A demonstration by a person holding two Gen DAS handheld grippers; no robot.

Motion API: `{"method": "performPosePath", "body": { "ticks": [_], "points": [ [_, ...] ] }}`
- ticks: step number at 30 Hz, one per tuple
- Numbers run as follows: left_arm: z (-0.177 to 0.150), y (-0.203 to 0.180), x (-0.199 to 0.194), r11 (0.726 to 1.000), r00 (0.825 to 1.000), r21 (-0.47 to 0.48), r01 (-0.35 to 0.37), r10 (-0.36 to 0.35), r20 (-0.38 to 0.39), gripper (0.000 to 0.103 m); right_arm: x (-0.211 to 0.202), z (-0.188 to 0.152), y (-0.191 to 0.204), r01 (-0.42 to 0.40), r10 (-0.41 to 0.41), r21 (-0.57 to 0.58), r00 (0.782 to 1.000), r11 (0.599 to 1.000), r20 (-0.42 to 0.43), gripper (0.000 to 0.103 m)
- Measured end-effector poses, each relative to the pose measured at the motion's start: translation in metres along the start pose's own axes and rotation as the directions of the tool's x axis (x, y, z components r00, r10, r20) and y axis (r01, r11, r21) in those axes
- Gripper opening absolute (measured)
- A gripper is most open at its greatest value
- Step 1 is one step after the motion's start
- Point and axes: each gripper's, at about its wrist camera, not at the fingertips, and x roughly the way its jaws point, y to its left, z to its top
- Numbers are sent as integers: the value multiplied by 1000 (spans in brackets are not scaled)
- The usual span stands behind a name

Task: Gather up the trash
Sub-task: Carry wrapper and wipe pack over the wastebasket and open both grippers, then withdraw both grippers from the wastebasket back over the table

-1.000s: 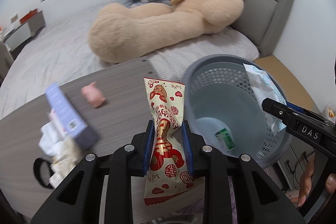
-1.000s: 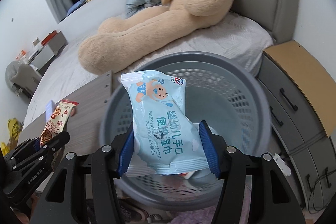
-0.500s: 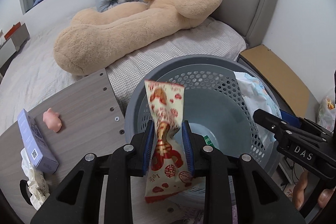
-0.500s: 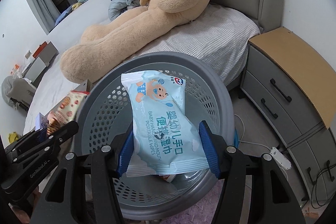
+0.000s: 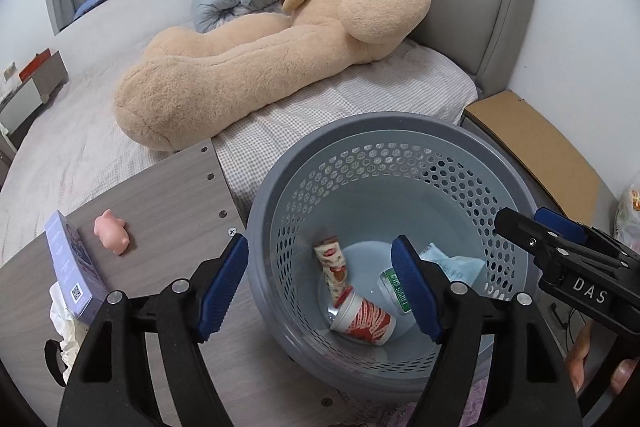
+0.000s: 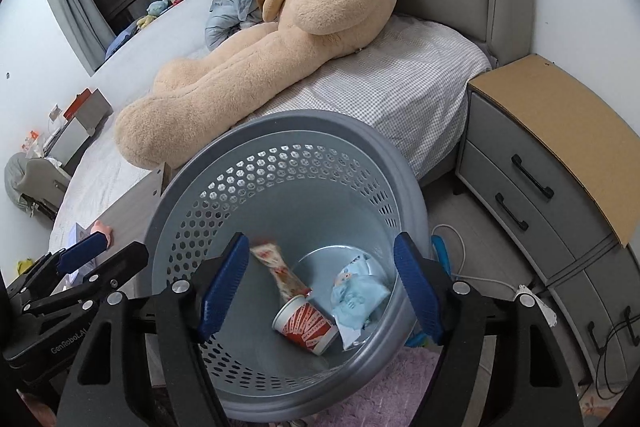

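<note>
Left gripper (image 5: 320, 283) and right gripper (image 6: 320, 283) jaws just opened, empty over grey basket (image 5: 472, 143), red snack packet (image 5: 332, 263) and blue wipes pack (image 6: 356, 297) on its bottom beside paper cup (image 6: 308, 325), pink pig (image 5: 112, 237) near desk (image 5: 168, 195) edge.

The grey basket (image 5: 280, 187) stands open-topped, its mouth unobstructed; only litter lies low on its floor. The left gripper (image 5: 320, 283) and the right gripper (image 6: 320, 279) crowd its near rim. Left of it, the table (image 5: 168, 195) has bare surface between a pink pig toy (image 5: 112, 231) and the basket. The bed (image 6: 380, 83) blocks the far side, a nightstand (image 6: 540, 155) the right.
</note>
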Motion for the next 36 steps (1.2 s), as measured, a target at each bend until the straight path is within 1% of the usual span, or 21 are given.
{"method": "performPosePath", "body": {
  "ticks": [10, 17, 22, 29, 36],
  "points": [
    [-5, 8, -9, 1000, 1000, -20, -4, 5, 15, 78, -5, -5, 6, -3, 3, -8, 1000, 1000, 3, 72],
    [-11, 16, -19, 999, 999, -40, -20, 22, 29, 80, -11, -9, 14, -17, 17, -20, 1000, 1000, 9, 72],
    [-18, 27, -28, 997, 999, -64, -32, 35, 39, 84, -15, -12, 24, -28, 28, -36, 1000, 999, 6, 72],
    [-32, 49, -42, 993, 997, -105, -51, 57, 53, 86, -22, -19, 42, -41, 41, -67, 999, 997, 8, 72],
    [-53, 84, -62, 982, 991, -161, -98, 110, 70, 87, -23, -33, 73, -69, 70, -114, 998, 991, -2, 72]
  ]
}}
